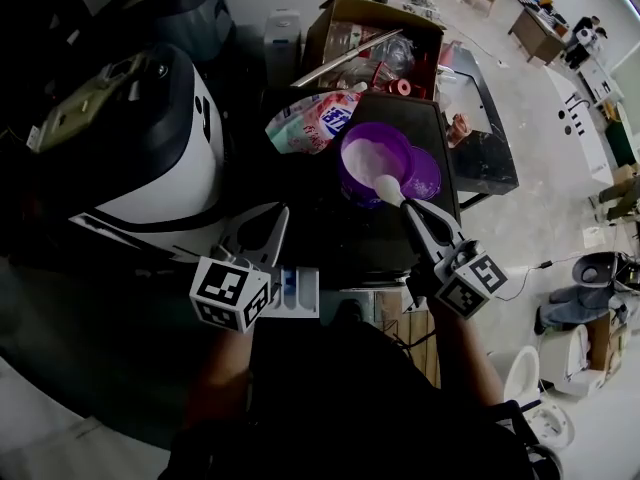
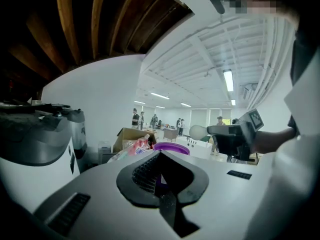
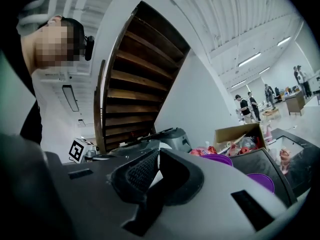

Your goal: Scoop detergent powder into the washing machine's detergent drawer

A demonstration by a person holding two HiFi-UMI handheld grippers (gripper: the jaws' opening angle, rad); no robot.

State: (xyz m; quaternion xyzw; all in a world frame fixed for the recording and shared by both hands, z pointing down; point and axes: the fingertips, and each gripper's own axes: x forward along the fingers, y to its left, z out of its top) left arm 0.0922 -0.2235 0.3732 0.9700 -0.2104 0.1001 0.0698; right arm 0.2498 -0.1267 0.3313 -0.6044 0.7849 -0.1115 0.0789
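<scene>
You're gripping the light, stiff scoop [image 1: 388,188] by its handle in your right gripper [image 1: 410,210] over the tub [image 1: 355,173], and its loose powder would spill easily. Your left gripper [image 1: 265,232] is idling, jaws together.

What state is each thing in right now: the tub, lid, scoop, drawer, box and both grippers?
Purple tub: open, white powder inside.
Lid: off, lying right of the tub.
Scoop: held over the tub's rim; fill unclear.
Detergent drawer: looks pulled out.
Cardboard box: flaps open.
Left gripper: jaws together, nothing seen between them.
Right gripper: shut on the scoop's handle.
</scene>
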